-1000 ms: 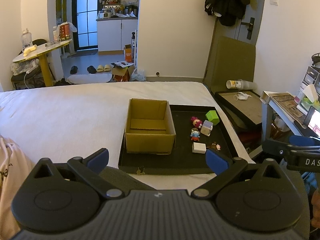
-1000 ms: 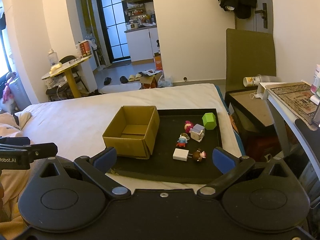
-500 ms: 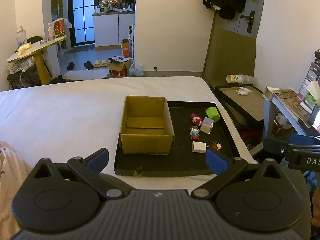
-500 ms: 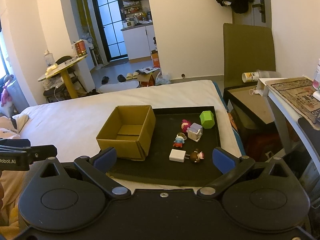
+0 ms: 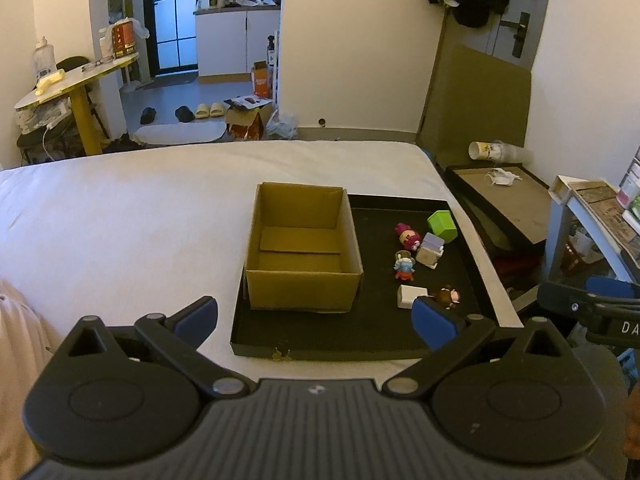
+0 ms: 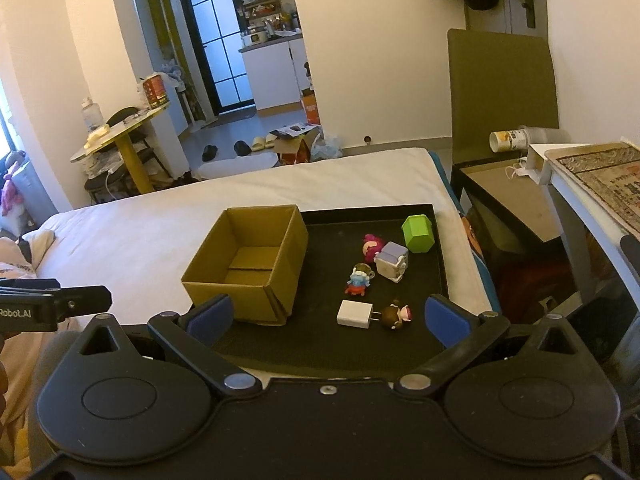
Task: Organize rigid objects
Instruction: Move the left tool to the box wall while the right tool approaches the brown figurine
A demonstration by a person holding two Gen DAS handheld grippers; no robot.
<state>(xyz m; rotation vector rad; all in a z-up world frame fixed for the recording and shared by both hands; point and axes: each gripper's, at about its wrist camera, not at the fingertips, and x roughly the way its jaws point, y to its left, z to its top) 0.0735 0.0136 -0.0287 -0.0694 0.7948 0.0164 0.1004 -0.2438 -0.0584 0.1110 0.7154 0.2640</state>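
An empty open cardboard box (image 5: pixel 303 254) (image 6: pixel 248 264) stands at the left of a black tray (image 5: pixel 360 332) (image 6: pixel 340 344) on the white bed. Right of it on the tray lie a green block (image 5: pixel 441 226) (image 6: pixel 417 234), a pink figure (image 5: pixel 407 236) (image 6: pixel 370 245), a grey-lilac cube (image 5: pixel 429 250) (image 6: pixel 393 261), a blue figure (image 5: pixel 404 267) (image 6: pixel 358 282), a white charger (image 5: pixel 412 296) (image 6: pixel 355 314) and a brown figure (image 5: pixel 448 296) (image 6: pixel 395 316). My left gripper (image 5: pixel 316 320) and right gripper (image 6: pixel 326 318) are both open and empty, held short of the tray's near edge.
The white bed (image 5: pixel 140 220) spreads left of the tray. Right of the bed stand a low black table (image 5: pixel 504 200) with a paper cup (image 5: pixel 486 151) and a desk (image 6: pixel 592 184). A yellow round table (image 5: pixel 76 88) and a kitchen doorway lie beyond.
Both grippers have moved slightly closer to the tray, so box and toys look a little larger. Nothing on the tray has moved.
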